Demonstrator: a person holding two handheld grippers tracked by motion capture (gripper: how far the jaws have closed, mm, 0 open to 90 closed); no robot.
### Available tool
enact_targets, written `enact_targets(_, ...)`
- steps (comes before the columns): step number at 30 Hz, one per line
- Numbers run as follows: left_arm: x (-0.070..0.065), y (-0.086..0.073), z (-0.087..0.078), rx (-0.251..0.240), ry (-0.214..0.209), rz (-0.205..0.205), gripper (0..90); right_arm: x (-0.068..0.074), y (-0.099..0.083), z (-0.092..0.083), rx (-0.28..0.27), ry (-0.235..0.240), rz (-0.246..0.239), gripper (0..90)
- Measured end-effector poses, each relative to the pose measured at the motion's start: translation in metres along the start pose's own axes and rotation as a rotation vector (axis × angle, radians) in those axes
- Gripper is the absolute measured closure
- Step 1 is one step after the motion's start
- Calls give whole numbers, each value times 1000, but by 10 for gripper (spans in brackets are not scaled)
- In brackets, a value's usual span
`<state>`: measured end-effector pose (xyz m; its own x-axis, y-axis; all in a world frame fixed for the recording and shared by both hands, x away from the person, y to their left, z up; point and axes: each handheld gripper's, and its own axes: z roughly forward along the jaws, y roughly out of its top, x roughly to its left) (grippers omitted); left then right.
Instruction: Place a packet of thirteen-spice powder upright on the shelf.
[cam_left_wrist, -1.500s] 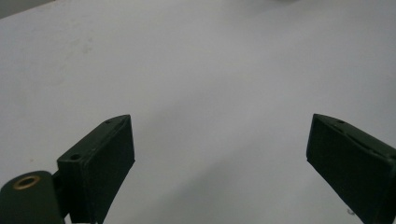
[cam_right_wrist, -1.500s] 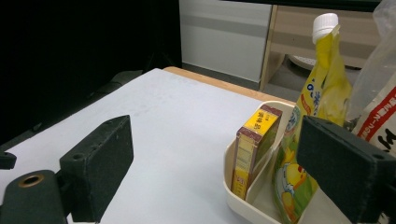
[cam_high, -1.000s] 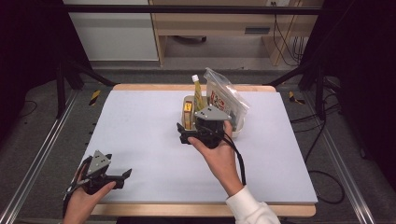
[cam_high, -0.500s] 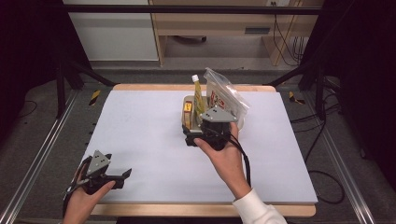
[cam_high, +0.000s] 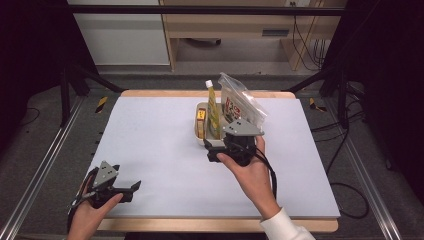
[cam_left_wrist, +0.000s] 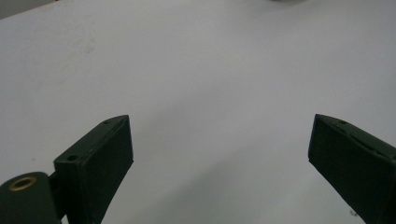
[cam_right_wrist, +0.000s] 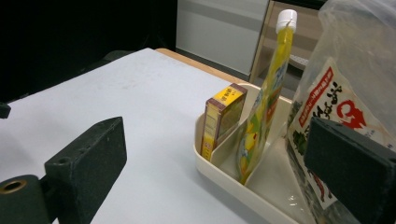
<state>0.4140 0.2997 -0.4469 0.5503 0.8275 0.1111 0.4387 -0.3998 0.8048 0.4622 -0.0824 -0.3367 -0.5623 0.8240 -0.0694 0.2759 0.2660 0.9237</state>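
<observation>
the right gripper (cam_high: 214, 150) hovered just beside the tray (cam_high: 201, 137), jaws apart and empty; the left gripper (cam_high: 131, 190), well away from the tray, gaped too.

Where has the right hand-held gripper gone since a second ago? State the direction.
Yes, it moved: the right hand-held gripper has shifted rightward along the near side of the tray, now sitting before the bag.

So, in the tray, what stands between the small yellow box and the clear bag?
The yellow spouted pouch stands upright between the yellow box and the clear bag, in its own slot of the tray, as the right gripper view shows.
</observation>
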Motion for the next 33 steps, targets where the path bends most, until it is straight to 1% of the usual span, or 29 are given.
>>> enact_targets(5, 0, 0, 0, 0, -1, 1, 63, -4, -2, -6, -2, -11, 2, 66)
enact_targets(8, 0, 0, 0, -1, 0, 0, 63, -6, -3, -10, -1, -25, 0, 66)
enact_targets(11, 0, 0, 0, -1, 0, 2, 63, -9, -6, -14, 9, -43, -19, 65)
enact_targets(16, 0, 0, 0, -1, -1, 1, 63, -16, -12, -22, 24, -72, -29, 64)
enact_targets(22, 0, 0, 0, -1, 0, 1, 63, -24, -20, -31, 35, -105, -29, 65)
enact_targets(27, 0, 0, 0, -2, 0, 1, 63, -34, -25, -39, 35, -127, -15, 65)
enact_targets(33, -1, 0, 0, -2, -2, 3, 63, -46, -34, -45, 50, -155, 3, 65)
